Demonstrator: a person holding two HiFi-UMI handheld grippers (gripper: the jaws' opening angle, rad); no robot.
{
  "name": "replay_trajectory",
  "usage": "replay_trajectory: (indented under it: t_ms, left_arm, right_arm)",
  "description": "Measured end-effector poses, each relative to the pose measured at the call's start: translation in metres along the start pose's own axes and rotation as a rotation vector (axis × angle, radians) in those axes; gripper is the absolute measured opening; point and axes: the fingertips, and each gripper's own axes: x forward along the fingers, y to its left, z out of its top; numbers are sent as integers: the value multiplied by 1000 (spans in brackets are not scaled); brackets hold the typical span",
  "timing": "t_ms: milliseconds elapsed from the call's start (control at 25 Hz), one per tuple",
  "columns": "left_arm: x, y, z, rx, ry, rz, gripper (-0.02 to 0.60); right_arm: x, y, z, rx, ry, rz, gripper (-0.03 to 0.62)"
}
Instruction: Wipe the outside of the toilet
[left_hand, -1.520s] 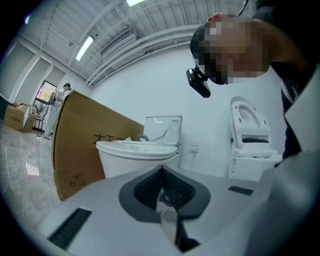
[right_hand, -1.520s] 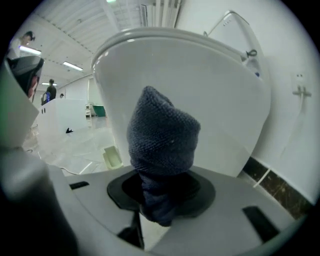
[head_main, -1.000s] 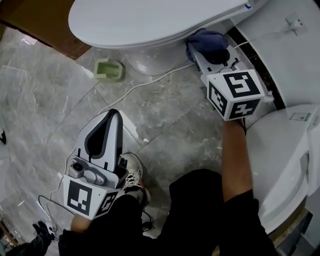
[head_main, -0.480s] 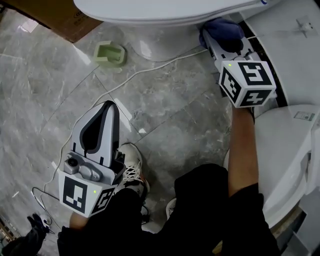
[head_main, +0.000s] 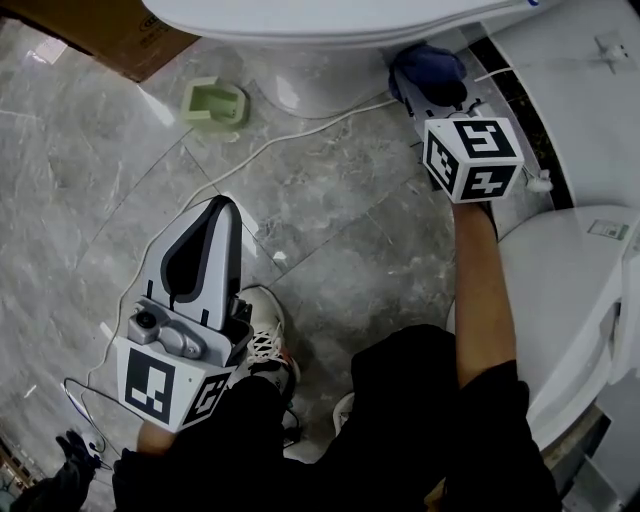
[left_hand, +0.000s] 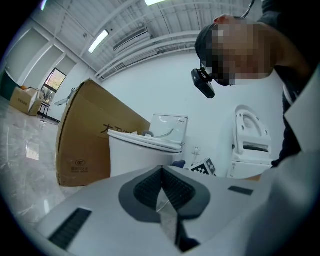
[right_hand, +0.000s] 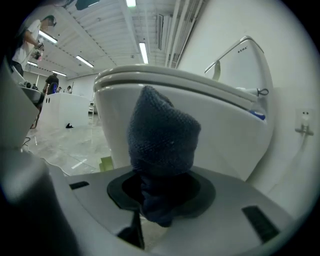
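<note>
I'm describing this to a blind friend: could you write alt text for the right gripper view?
The right gripper clamps a bunched dark blue cloth, held close before the side of a white toilet bowl whose lid is down. Grey marbled floor shows at the left.

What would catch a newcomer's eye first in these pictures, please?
The dark blue cloth clamped in the right tool, up against the white toilet just under its rim at top right. The left tool hangs shut and empty over the grey floor at lower left.
</note>
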Motion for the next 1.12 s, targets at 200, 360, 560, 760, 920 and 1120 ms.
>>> replay_trajectory:
  t_ms: [200,360,560,760,920,1120]
  left_arm:
    - [2,4,-4,-7,10,-10,9]
    - [4,8,-7,-16,16,-8,9]
    - [10,10,-12,-27,25,-17,9]
    - [13,13,-15,-32,35,-18,9]
    - [17,17,-19,-39,45,-19,9]
    - [21,22,-23,-51,49,-21,9]
  right_arm:
    - [14,3,-23,5,39,1,120]
    - [23,6,-41,28,64,-5,120]
    - [33,9,-62,26,98,-12,120]
    - [45,13,-88,18,138,-6,120]
    - [56,15,-111,44,171,1,120]
    - [68,20,-138,69,214,9,120]
